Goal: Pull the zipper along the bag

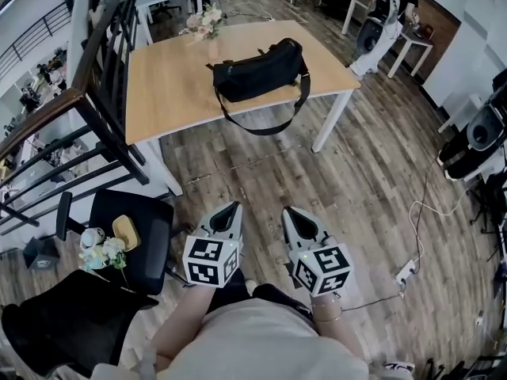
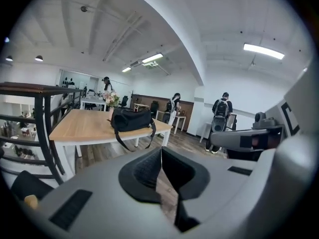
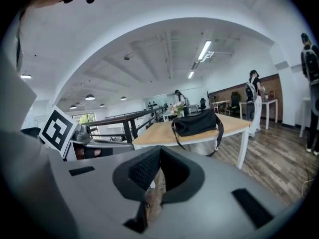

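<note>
Both claws clenched, empty: left claw (image 1: 232, 208), right claw (image 1: 290, 212), well apart from bag (image 1: 260, 71) lying on counter (image 1: 166, 93). Risks judged: zipper tab missed if claws not opened first; bag dragged along counter if not braced; strap (image 1: 265, 127) hanging off edge snagged.

I see bag (image 1: 260, 71) on table (image 1: 166, 85), upper centre; chair (image 1: 135, 240) lower left; left gripper (image 1: 230, 209) beside right gripper (image 1: 291, 213), bottom centre.

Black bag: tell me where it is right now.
In the head view the black bag lies on the wooden table's right half by the near edge. Its strap hangs over that edge, and the flowers stand behind it at the far edge.
</note>
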